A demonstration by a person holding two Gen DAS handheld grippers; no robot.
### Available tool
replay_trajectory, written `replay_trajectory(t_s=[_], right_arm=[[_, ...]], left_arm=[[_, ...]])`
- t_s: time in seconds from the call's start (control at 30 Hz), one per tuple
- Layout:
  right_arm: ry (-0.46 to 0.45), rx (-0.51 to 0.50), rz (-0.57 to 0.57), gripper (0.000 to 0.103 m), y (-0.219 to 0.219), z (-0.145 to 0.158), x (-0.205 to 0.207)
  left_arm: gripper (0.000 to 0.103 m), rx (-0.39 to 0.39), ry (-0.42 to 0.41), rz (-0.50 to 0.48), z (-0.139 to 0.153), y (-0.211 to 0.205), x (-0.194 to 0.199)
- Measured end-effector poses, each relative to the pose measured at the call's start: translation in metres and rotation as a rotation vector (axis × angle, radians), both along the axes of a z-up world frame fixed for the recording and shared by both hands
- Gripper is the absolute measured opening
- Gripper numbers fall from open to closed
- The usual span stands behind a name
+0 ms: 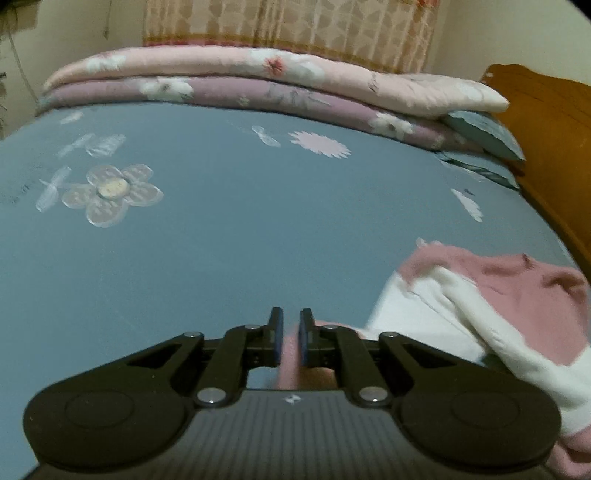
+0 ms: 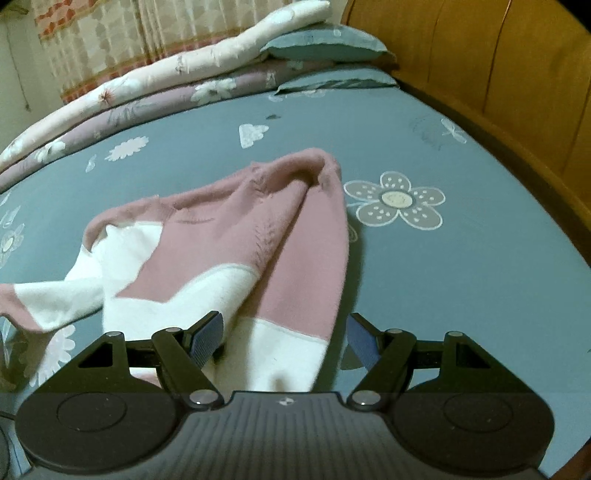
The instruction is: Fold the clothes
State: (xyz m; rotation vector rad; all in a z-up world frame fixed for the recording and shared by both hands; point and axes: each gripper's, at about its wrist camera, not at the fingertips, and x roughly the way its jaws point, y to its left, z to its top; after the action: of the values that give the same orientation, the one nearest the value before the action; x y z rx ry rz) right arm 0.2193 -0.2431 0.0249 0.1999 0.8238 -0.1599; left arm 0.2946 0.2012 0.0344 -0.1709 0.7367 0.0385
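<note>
Left gripper [image 1: 290, 341]: jaws nearly closed, a strip of pink cloth between the pads, apparently part of the sweater [image 2: 236, 251]. The sweater, pink and white, lies rumpled on the blue sheet [image 1: 221, 229], to the right of the left gripper and its near end between the spread fingers of the right gripper [image 2: 284, 343], which holds nothing. Long axis runs near to far; the right gripper is nearer its bulk. Far: folded quilts [image 1: 240, 77], curtain [image 1: 288, 22]. Right: wooden headboard [image 2: 498, 66], pillows [image 2: 325, 44].

no readable text, labels, brands or numbers, only a tiny white emblem on each black gripper body, illegible
</note>
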Motion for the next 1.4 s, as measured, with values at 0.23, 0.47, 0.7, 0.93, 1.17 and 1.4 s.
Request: replay_trajectory(t_s=[0.23,0.47,0.7,0.93,1.17,1.4], right_arm=[[-0.004,-0.034,0.006,0.079,0.012,0.009,0.000],[0.007,-0.038,0.058,0.079,0.024,0.004,0.011],[0.009,-0.042,0.090,0.082,0.029,0.004,0.020],[0.012,-0.061,0.069,0.082,0.030,0.006,0.017],[0.022,-0.066,0.051,0.082,0.033,0.005,0.015],[0.025,-0.086,0.082,0.082,0.041,0.006,0.020]], left_arm=[[0.001,-0.046,-0.005,-0.004,0.008,0.032,0.003],[0.030,-0.137,0.080,-0.054,-0.027,0.023,-0.019],[0.050,-0.172,0.118,-0.108,-0.056,0.003,-0.034],[0.058,-0.081,0.136,-0.124,-0.076,-0.017,-0.023],[0.071,0.005,0.113,-0.117,-0.082,-0.041,-0.023],[0.024,-0.006,0.089,-0.061,-0.068,-0.032,-0.032]])
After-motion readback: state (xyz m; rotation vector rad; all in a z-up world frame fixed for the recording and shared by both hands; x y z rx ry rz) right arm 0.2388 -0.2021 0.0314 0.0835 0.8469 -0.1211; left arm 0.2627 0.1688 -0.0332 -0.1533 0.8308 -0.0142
